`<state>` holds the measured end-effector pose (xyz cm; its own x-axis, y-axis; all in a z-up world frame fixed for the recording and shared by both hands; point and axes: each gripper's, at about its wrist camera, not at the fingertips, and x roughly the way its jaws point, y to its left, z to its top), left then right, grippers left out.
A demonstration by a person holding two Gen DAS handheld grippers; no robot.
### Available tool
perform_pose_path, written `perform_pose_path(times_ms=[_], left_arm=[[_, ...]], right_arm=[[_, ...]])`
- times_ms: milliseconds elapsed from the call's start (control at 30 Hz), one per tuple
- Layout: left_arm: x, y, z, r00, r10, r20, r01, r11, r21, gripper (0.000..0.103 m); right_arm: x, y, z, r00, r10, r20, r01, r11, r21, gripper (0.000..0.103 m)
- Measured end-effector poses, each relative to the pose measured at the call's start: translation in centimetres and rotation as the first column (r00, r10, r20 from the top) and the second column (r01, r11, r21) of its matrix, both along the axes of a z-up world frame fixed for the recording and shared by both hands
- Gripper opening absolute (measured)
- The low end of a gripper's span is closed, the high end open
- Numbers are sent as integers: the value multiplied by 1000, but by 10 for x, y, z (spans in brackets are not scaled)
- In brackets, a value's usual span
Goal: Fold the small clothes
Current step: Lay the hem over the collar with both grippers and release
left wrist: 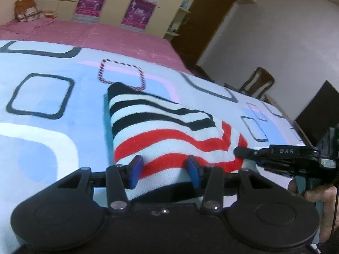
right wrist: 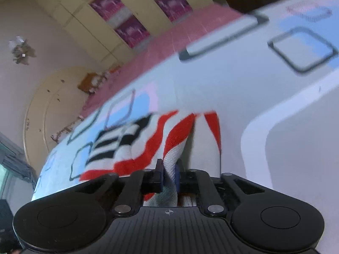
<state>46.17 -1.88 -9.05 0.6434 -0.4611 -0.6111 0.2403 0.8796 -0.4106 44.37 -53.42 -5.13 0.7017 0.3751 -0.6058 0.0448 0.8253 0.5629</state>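
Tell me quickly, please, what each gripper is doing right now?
Left gripper: open, fingers astride the striped garment.
Right gripper: shut on the striped garment.

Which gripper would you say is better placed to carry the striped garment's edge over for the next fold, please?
Right, probably: the right gripper is shut on the red, black and white striped knit garment, while the left gripper is open with fabric lying loose between its fingers.

A home bedroom: a bed (left wrist: 53,110) spread with a pale blue sheet printed with rounded squares over a pink cover (left wrist: 110,36), a plush toy (left wrist: 26,10) at its head, cream wardrobe doors carrying magenta posters (left wrist: 138,12), a wooden chair (left wrist: 257,82) alongside.
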Motion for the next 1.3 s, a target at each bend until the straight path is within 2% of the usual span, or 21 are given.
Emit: perform_pose_path(times_ms=[67, 133, 200, 267, 367, 533, 567, 600, 667, 800, 867, 900, 967, 1000, 1067, 1100, 1167, 1233, 1300], left_arm=[[1, -7, 1, 999, -40, 29, 40, 999, 12, 43], [4, -17, -1, 997, -72, 39, 70, 996, 47, 45], [10, -30, -4, 992, -110, 65, 102, 988, 116, 45], [15, -41, -5, 984, -163, 76, 146, 970, 193, 46], [23, -41, -6, 983, -180, 46, 169, 968, 187, 46], [19, -43, 0, 983, -179, 45, 165, 963, 214, 45], [14, -41, 5, 984, -170, 50, 156, 965, 209, 43], [6, -37, 13, 983, -172, 65, 157, 969, 189, 43], [-16, -29, 25, 978, -181, 100, 166, 975, 145, 43], [-61, -19, 37, 971, -208, 114, 190, 970, 149, 33], [-77, -13, 34, 975, -203, 93, 189, 972, 143, 33], [-82, -13, 31, 976, -203, 77, 191, 972, 140, 27], [-86, -16, 21, 976, -211, 44, 202, 968, 150, 25], [-87, -17, 17, 978, -208, 33, 201, 968, 151, 25], [-84, -17, 8, 982, -190, -6, 189, 975, 121, 26], [-82, -17, 2, 982, -187, -16, 187, 976, 112, 27], [-84, -22, -6, 981, -193, -16, 193, 970, 151, 27], [-88, -26, -11, 980, -200, 4, 196, 962, 192, 27], [-89, -25, -12, 980, -197, 14, 191, 961, 202, 27]], right_arm=[[-15, 0, 12, 997, 1, 73, 3, 999, -52, 9], [-26, -1, 16, 994, 0, 110, 10, 996, -87, 9], [-20, -2, 0, 999, -9, 46, 14, 993, -115, 9], [-16, -7, -18, 1000, -24, 4, 25, 995, -97, 9], [-18, -9, -20, 999, -35, 10, 35, 995, -92, 9], [-22, -9, -11, 999, -47, -3, 46, 994, -101, 11], [-27, -10, -2, 999, -50, -3, 49, 992, -115, 22], [-30, -7, 8, 999, -52, 11, 53, 989, -138, 26], [-39, -8, 24, 999, -28, 36, 33, 988, -150, 26], [-84, 3, 55, 994, 85, 75, -70, 981, -184, 26], [-101, 16, 60, 986, 147, 81, -127, 970, -208, 22], [-106, 23, 61, 981, 175, 79, -153, 962, -226, 19], [-114, 39, 56, 970, 236, 63, -209, 935, -286, 8], [-115, 47, 52, 966, 255, 52, -226, 922, -315, 7], [-114, 58, 36, 965, 262, -13, -247, 890, -384, 0], [-114, 60, 27, 966, 254, -50, -252, 875, -414, 0], [-114, 63, 13, 966, 244, -88, -258, 862, -436, 0], [-117, 66, 7, 966, 242, -89, -255, 851, -459, 0], [-119, 67, 3, 969, 233, -85, -245, 850, -467, 0]])
